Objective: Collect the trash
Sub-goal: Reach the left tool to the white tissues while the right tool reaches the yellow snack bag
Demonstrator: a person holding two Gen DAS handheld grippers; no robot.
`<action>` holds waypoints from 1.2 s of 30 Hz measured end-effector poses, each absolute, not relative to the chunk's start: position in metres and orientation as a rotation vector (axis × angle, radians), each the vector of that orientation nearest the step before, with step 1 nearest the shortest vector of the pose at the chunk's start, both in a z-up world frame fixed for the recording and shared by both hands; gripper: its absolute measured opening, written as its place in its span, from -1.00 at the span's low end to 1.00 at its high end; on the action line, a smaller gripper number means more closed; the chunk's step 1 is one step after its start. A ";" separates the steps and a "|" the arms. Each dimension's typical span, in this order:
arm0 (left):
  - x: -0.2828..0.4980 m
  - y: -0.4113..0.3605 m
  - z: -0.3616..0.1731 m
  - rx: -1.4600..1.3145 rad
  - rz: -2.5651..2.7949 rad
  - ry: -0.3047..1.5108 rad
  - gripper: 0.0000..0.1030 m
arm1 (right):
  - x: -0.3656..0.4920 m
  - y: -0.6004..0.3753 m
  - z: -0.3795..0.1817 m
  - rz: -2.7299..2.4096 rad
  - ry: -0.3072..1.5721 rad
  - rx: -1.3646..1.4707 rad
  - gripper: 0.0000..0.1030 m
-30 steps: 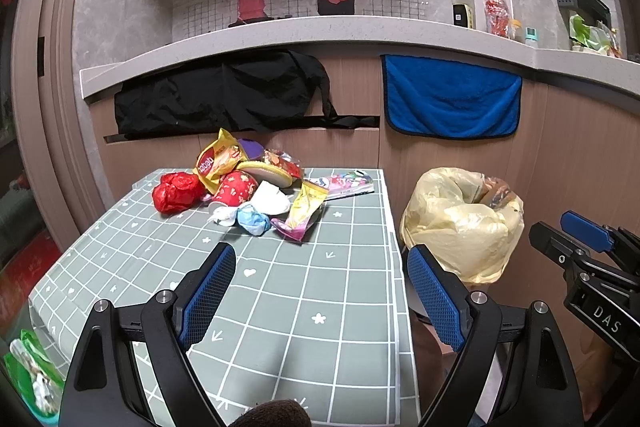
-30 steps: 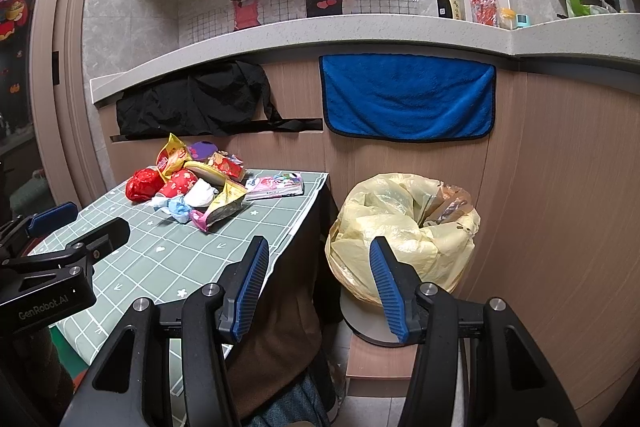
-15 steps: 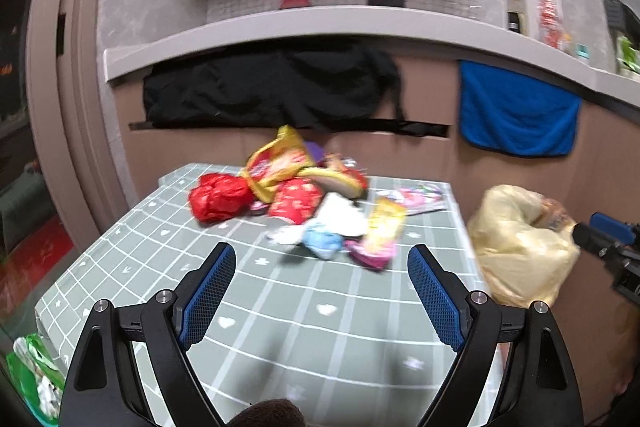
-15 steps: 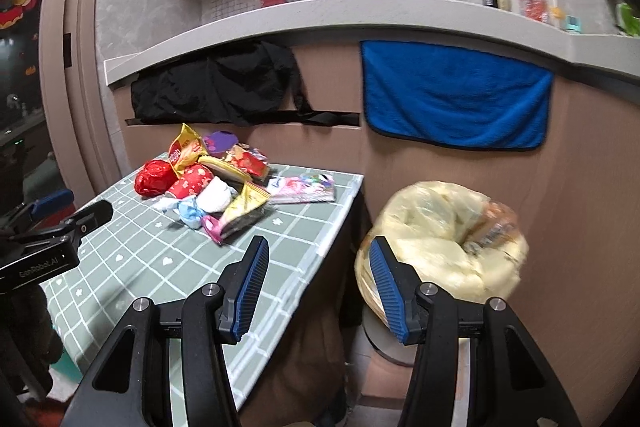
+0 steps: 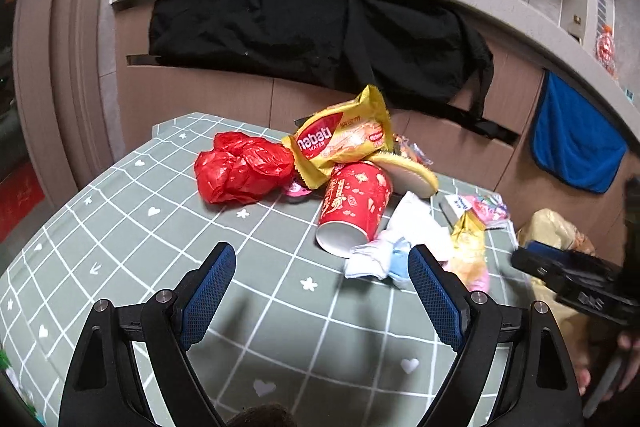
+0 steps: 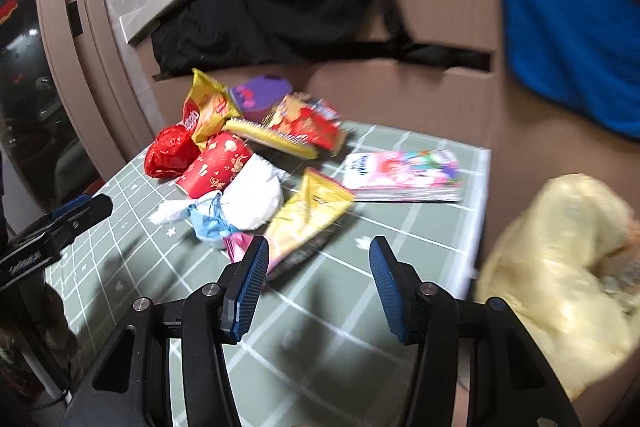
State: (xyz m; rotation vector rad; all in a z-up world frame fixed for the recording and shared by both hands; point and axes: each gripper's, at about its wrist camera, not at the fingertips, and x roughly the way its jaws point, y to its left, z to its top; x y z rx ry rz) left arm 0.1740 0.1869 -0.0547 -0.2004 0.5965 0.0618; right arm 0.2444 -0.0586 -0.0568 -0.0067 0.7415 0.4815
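**Litter heaped at the far end of the checked table, both claws empty above it**

The trash sits in one pile on the grey-green checked tablecloth (image 5: 132, 235), toward its far edge; a crumpled red plastic bag (image 5: 242, 167) lies at the left, touching a yellow wafer wrapper (image 5: 342, 137) that leans over a red paper cup (image 5: 354, 205) tipped on its side with its mouth toward the camera; beside the cup are a white tissue wad (image 5: 414, 223), a twisted blue-and-white scrap (image 5: 382, 259), a small yellow snack packet (image 6: 308, 223) and a flat pink carton (image 6: 404, 175) nearer the table's right edge; a purple piece (image 6: 260, 93) and a red-and-yellow packet (image 6: 308, 123) lie at the back.

Just off the table's right side stands a bin lined with a yellow bag (image 6: 560, 259), blurred; behind hang a black cloth (image 5: 304, 31) and a blue towel (image 5: 576, 147) from the counter ledge.

The wafer wrapper reads "nabati WAFER"; wall writing is too blurred to read.

The left gripper (image 5: 320, 291) hangs over bare cloth, jaws spread, nothing between them; the right gripper (image 6: 316, 287) is likewise spread and empty, its left pad near the yellow packet.
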 end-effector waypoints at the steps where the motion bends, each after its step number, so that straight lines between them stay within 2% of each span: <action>1: 0.177 0.186 -0.057 -0.195 0.057 0.607 0.71 | 0.251 -0.053 -0.061 0.486 0.749 -0.005 -0.04; 4: 0.186 0.187 -0.067 -0.200 0.035 0.654 0.71 | 0.279 -0.038 -0.074 0.485 0.789 -0.002 -0.04; 7: 0.194 0.184 -0.071 -0.220 0.007 0.679 0.71 | 0.304 -0.033 -0.089 0.527 0.871 0.055 -0.20; 9: 0.198 0.179 -0.071 -0.219 -0.017 0.684 0.71 | 0.307 -0.033 -0.096 0.602 0.908 0.089 -0.60; 10: 0.201 0.175 -0.071 -0.215 -0.035 0.687 0.71 | 0.306 -0.033 -0.099 0.658 0.929 0.105 -0.69; 13: 0.211 0.161 -0.070 -0.198 -0.091 0.696 0.71 | 0.295 -0.041 -0.101 0.680 0.937 0.091 -0.79; 23: 0.256 0.128 -0.086 -0.220 -0.143 0.751 0.71 | 0.252 -0.113 -0.095 0.508 0.866 0.075 -0.81; 36: 0.269 0.137 -0.104 -0.252 -0.072 0.807 0.71 | 0.242 -0.121 -0.100 0.534 0.844 0.078 -0.78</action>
